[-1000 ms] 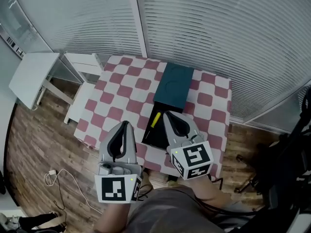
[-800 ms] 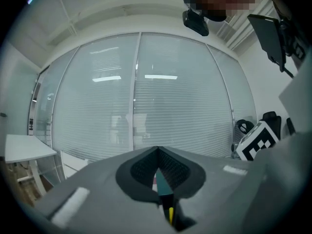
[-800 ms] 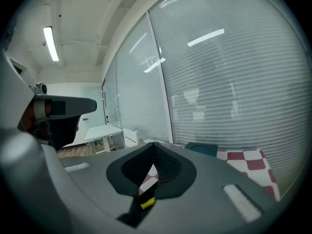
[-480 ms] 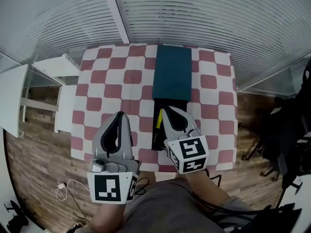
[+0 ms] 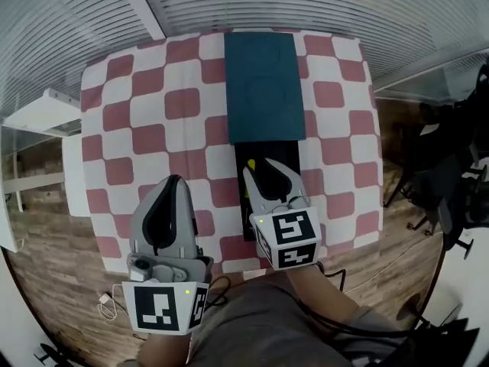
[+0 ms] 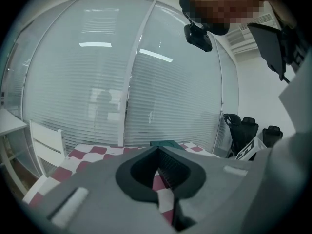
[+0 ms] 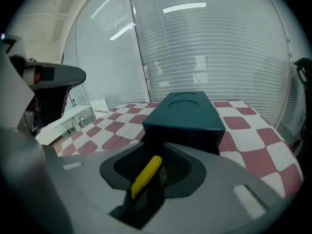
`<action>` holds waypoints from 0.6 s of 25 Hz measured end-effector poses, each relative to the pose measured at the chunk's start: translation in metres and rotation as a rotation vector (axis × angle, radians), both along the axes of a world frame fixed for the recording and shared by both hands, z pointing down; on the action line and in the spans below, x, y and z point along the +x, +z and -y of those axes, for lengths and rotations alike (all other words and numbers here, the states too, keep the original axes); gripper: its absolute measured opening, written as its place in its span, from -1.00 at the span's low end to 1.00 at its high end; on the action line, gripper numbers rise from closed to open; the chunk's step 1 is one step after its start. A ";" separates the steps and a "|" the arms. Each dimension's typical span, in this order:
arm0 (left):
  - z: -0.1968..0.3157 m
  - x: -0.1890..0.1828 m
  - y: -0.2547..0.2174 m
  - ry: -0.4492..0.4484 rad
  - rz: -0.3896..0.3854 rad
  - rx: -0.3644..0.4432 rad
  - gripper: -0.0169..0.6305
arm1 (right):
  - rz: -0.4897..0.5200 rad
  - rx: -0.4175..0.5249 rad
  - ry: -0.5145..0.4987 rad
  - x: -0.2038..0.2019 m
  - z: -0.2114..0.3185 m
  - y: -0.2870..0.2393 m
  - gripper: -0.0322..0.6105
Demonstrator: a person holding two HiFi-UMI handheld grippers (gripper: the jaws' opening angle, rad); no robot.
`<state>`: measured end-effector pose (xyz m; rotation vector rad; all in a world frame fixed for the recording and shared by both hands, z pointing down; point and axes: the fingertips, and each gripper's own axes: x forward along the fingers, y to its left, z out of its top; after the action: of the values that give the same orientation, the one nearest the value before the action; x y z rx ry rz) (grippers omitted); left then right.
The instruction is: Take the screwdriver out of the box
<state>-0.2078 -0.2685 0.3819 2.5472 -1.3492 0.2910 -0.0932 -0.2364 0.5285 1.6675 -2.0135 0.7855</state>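
Two grippers over the checked table, the view swung square to it within the last second; at left, the left gripper hangs clear of the box, jaws together on nothing; the screwdriver lies in the box's pulled-out black drawer; the right gripper, jaws also together, has edged over it, so the pick-up looks near, not begun; its body hides most of the shaft, and contact seems unlikely but is unclear.
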 end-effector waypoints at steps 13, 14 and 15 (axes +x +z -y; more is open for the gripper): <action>0.013 -0.015 0.024 0.003 -0.036 -0.062 -0.94 | -0.102 -0.142 -0.016 0.001 -0.001 0.038 -0.47; 0.012 -0.015 0.024 0.003 -0.036 -0.061 -0.95 | -0.103 -0.140 -0.021 0.001 -0.001 0.038 -0.54; 0.012 -0.015 0.023 0.002 -0.036 -0.060 -0.95 | -0.104 -0.136 -0.027 0.000 -0.001 0.038 -0.59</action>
<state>-0.2229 -0.2801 0.4053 2.4930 -1.3049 0.2796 -0.0930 -0.2353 0.5662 1.5684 -1.8656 0.7904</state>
